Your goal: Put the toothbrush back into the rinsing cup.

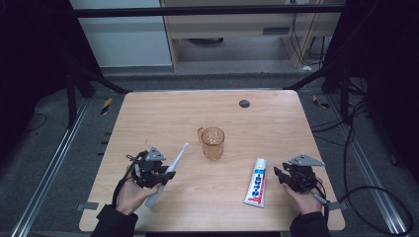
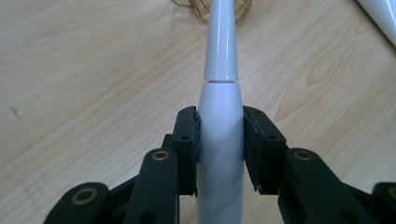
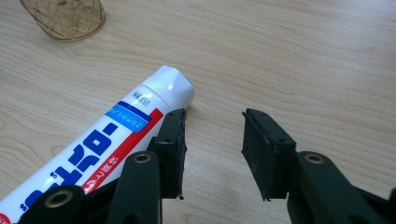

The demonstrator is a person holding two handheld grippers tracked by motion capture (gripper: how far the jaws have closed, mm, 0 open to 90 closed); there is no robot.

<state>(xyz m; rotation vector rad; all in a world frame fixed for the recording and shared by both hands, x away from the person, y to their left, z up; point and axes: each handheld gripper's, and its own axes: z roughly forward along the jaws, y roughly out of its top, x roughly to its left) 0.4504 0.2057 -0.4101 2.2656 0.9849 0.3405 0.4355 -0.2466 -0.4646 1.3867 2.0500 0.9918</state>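
Near the table's (image 1: 148, 106) front-left corner, the left gripper (image 1: 163, 174) has its 2 jaws pressed against the handle of a white electric toothbrush (image 1: 174, 163), whose head points toward the amber glass mug (image 1: 213, 143) at the middle; near the front-right corner the toothpaste tube (image 1: 256, 181) lies flat, and just beside it the right gripper (image 1: 282, 177) stands partly open, holding nothing
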